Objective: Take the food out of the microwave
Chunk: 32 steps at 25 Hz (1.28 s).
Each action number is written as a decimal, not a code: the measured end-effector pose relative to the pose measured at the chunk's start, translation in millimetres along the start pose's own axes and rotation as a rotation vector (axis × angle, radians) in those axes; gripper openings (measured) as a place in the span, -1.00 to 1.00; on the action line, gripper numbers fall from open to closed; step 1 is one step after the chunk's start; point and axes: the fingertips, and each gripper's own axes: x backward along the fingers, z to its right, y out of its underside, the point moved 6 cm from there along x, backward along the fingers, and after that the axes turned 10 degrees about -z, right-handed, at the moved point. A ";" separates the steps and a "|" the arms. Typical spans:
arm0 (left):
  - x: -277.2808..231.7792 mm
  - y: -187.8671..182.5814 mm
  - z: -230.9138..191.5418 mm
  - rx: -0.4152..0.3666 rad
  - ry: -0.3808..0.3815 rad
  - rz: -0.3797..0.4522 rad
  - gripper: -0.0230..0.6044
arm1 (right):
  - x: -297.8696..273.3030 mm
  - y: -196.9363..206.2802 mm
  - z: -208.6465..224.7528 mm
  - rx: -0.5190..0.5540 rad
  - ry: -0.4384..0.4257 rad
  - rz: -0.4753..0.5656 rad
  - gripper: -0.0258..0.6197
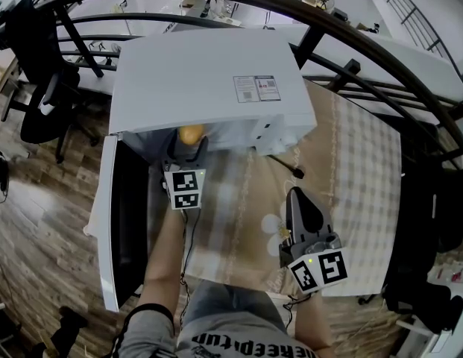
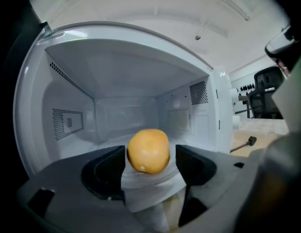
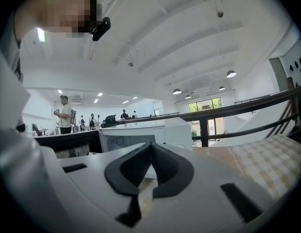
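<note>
A round orange-yellow food item (image 2: 148,151) rests on the white floor near the front of the open microwave (image 2: 68,120). In the head view the food (image 1: 191,134) shows at the mouth of the white microwave (image 1: 209,80), whose door (image 1: 112,222) hangs open to the left. My left gripper (image 2: 150,154) is open, with a black pad on either side of the food and a thin gap at each. From above, the left gripper (image 1: 188,146) reaches into the opening. My right gripper (image 1: 294,196) is shut and empty over the cloth, its pads (image 3: 140,166) meeting at the tips.
The microwave stands on a table with a beige checked cloth (image 1: 365,170). A black plug and cord (image 1: 294,171) lie to the right of the microwave. Curved dark railings (image 1: 350,43) run behind the table. An office chair (image 1: 45,103) stands at the far left.
</note>
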 end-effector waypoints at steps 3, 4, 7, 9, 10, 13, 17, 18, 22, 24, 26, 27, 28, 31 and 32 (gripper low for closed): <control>-2.9 -0.2 -0.3 -0.005 -0.009 -0.011 0.01 | 0.1 1.0 1.3 0.000 0.005 -0.003 -0.91; -3.0 -0.5 -0.6 -0.006 -0.012 -0.016 0.01 | 0.2 1.1 1.6 -0.001 0.007 -0.003 -0.91; -2.0 -1.1 -0.4 -0.011 -0.007 -0.027 -0.04 | 0.0 0.7 2.1 -0.004 0.008 -0.004 -0.91; -1.2 -0.9 -0.4 -0.008 -0.002 -0.031 -0.05 | -0.8 0.3 1.5 -0.005 0.007 -0.004 -0.91; -1.0 -0.7 -0.5 -0.005 0.000 -0.032 -0.05 | -1.4 0.2 1.1 -0.005 0.006 -0.004 -0.91; 0.5 -0.5 -0.2 -0.001 0.006 -0.034 -0.05 | -2.9 0.8 -0.4 -0.007 0.001 -0.003 -0.91; 6.1 -3.6 0.6 0.034 0.017 -0.023 -0.06 | -2.7 1.5 -0.8 -0.009 -0.005 0.001 -0.91; 8.0 -5.0 0.8 0.039 0.018 -0.021 -0.06 | -2.5 1.1 -0.9 -0.011 -0.005 0.002 -0.91; 17.0 -10.2 1.3 0.044 0.016 -0.019 -0.06 | -1.2 -0.8 -1.4 -0.016 -0.009 0.010 -0.91; 22.9 -11.7 1.5 0.054 0.013 -0.018 -0.06 | -0.4 -1.4 -2.1 -0.014 -0.014 0.015 -0.91; 29.3 -12.7 1.9 0.061 0.009 -0.021 -0.06 | 0.8 -2.3 -3.1 -0.013 -0.020 0.019 -0.91; 32.6 -13.0 2.2 0.062 0.008 -0.023 -0.06 | 1.4 -2.9 -3.7 -0.013 -0.023 0.022 -0.91; 35.9 -13.2 2.5 0.062 0.007 -0.026 -0.06 | 2.2 -3.5 -4.4 -0.012 -0.027 0.025 -0.91; 47.5 -12.6 4.3 0.065 0.000 -0.040 -0.06 | 6.1 -5.4 -6.1 -0.009 -0.042 0.032 -0.91; 51.6 -12.2 5.5 0.070 -0.002 -0.046 -0.06 | 8.0 -5.7 -6.1 -0.008 -0.048 0.034 -0.91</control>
